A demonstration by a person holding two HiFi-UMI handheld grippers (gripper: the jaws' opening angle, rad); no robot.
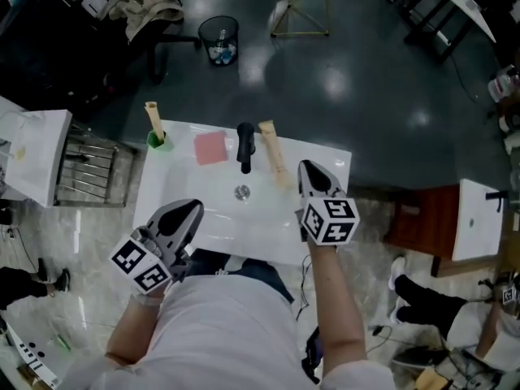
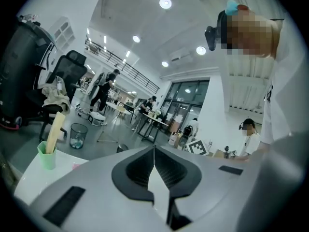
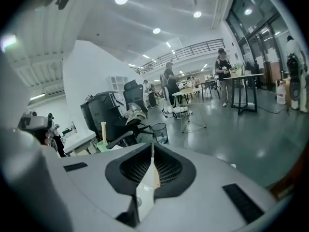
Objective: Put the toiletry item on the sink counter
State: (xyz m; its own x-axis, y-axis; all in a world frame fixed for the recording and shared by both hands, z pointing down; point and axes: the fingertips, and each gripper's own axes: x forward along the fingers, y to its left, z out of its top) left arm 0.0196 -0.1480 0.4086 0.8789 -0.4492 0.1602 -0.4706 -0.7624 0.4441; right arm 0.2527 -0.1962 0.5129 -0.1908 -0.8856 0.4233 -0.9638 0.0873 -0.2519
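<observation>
A white sink counter carries a black faucet above the basin drain. Just right of the faucet a long beige toiletry tube lies flat on the counter. A pink block lies left of the faucet. At the back left corner a green cup holds a beige stick; the cup also shows in the left gripper view. My right gripper hovers shut and empty just right of the tube. My left gripper hangs shut and empty over the counter's front left.
A black waste bin stands on the dark floor behind the counter. A metal rack sits to the left and a brown stand with another white basin to the right. People work at tables farther back.
</observation>
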